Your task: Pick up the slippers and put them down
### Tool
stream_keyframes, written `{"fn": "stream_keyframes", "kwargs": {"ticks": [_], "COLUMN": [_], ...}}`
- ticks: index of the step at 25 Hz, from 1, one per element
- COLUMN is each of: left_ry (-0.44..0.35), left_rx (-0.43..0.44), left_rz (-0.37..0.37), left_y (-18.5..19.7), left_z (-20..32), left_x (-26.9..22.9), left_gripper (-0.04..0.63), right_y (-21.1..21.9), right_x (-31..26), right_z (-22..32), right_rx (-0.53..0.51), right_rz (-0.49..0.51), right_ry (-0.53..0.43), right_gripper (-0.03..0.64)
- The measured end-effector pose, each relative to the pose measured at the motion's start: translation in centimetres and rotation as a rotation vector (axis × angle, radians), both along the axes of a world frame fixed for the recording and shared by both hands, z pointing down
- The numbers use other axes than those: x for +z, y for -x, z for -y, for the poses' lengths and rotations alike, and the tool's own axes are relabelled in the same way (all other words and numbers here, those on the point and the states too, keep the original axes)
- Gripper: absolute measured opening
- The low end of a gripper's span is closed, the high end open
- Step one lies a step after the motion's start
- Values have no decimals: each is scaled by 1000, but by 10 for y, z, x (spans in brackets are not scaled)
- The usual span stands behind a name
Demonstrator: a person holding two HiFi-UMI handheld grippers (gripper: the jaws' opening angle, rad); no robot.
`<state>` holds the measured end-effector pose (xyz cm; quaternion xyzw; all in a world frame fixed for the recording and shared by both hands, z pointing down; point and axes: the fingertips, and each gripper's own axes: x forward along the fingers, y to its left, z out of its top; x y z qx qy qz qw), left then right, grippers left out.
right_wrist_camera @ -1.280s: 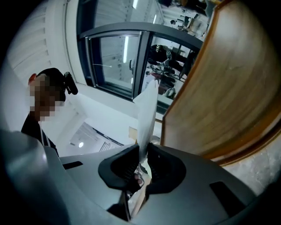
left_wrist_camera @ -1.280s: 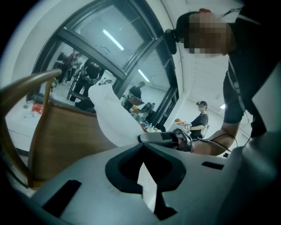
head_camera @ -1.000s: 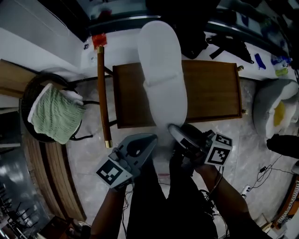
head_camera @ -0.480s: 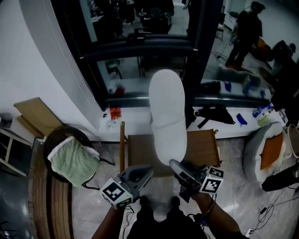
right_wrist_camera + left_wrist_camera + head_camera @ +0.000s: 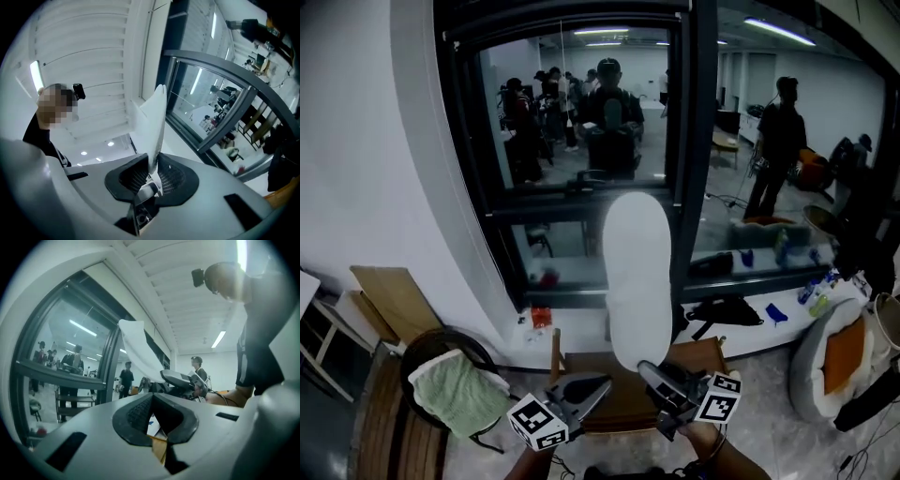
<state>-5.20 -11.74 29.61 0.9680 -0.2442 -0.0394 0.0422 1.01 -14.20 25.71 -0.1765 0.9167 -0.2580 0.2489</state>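
Lifted since a second ago: slipper up at frame centre, well above the bench; pinched at its lower end in right gripper jaws; left gripper jaws together, empty; putting down judged still ahead.

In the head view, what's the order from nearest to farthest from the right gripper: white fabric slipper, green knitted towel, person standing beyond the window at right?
1. White fabric slipper, clamped in the right gripper.
2. Green knitted towel, low at left.
3. Standing person, beyond the window, upper right.
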Motion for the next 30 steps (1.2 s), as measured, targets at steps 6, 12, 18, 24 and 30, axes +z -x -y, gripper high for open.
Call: {"fn": "stream_keyframes", "kwargs": {"ticks": [6, 12, 18, 24, 30], "left_ry": [-114, -145, -136, -127, -114], "left_rx": [33, 46, 57, 60, 52], "left_rz": [1, 0, 22, 9, -49], "left_y": [-3, -5, -7, -4, 0], "left_z": [-7, -6, -4, -5, -8], "left_x": [-39, -45, -39, -39, -48], "left_gripper": [3, 3, 3, 3, 3], "right_y": [-8, -9, -14, -10, -7], "right_x": [-35, -40, -32, -26, -21], "right_z": [-4, -4, 1, 1, 0], "right_rx": [20, 31, 48, 39, 30], "right_rz": [44, 53, 47, 19, 9], "right_ry": [-94, -121, -102, -93, -78], "right_gripper": [66, 66, 66, 66, 66]}}
